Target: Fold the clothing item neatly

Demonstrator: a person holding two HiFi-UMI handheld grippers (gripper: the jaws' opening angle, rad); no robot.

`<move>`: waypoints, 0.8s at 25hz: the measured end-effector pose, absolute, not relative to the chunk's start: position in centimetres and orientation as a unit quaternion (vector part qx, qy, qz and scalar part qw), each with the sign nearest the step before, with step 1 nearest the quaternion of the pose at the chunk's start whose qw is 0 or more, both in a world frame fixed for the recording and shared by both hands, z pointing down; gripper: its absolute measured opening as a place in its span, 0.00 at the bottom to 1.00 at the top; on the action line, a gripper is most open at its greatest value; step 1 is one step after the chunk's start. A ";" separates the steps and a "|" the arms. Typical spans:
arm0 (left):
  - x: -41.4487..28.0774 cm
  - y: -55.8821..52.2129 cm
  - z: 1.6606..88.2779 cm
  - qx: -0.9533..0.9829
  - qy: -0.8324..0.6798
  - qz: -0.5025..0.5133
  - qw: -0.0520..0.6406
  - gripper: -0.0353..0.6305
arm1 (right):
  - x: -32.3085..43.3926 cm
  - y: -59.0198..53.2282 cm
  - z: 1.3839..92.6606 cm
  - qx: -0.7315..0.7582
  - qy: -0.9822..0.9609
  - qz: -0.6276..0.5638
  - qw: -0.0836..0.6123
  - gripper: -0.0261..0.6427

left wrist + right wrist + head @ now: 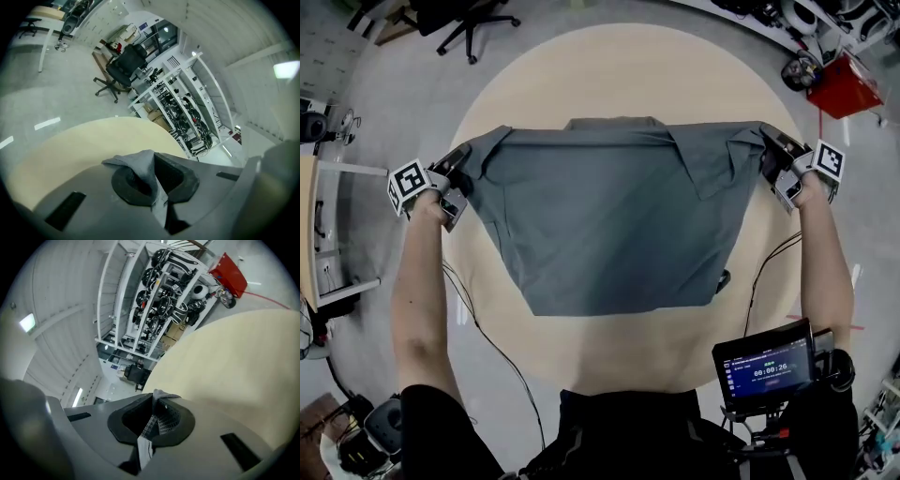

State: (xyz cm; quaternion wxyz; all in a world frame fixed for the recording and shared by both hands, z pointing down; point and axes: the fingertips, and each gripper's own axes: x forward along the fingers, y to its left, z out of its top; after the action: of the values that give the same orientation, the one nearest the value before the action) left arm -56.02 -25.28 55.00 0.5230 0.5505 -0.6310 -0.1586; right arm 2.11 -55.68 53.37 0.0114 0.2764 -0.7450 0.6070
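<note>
A grey shirt (609,230) hangs spread out above the round beige table (628,84), held up by its two upper corners. My left gripper (461,167) is shut on the shirt's left corner; in the left gripper view a fold of grey cloth (143,171) is pinched between the jaws. At the other side my right gripper (774,157) is shut on the right corner, and the right gripper view shows a thin strip of cloth (149,423) clamped there. The collar (614,123) sits at the top middle. The shirt's lower hem hangs free.
A black office chair (469,23) stands beyond the table at the back left, a red box (844,86) at the back right. A small screen (766,367) is mounted near my right side. Cables (487,337) trail over the floor. Shelving racks (183,112) stand further off.
</note>
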 end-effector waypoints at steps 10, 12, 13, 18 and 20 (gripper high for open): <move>-56.6 -26.0 57.2 0.544 -0.647 -0.109 0.523 0.07 | 2.4 -56.7 54.6 0.277 -0.729 0.626 0.014 0.14; -56.8 -25.6 56.9 0.554 -0.651 -0.090 0.512 0.07 | 3.0 -56.6 54.1 0.279 -0.732 0.621 0.012 0.21; -56.8 -25.4 56.7 0.560 -0.652 -0.078 0.505 0.07 | 3.4 -56.5 54.0 0.284 -0.732 0.619 0.012 0.22; -56.0 -24.9 55.2 0.580 -0.648 -0.059 0.489 0.14 | 4.2 -55.5 53.0 0.286 -0.744 0.604 0.019 0.22; -56.1 -24.4 54.4 0.587 -0.640 -0.067 0.491 0.24 | 4.3 -55.3 52.8 0.286 -0.742 0.606 0.017 0.22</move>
State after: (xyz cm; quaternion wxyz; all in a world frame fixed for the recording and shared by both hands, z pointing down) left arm -56.11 -24.42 54.43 0.4906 0.5874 -0.6401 -0.0673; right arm 4.30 -55.28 52.80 0.0168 0.2859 -0.7418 0.6064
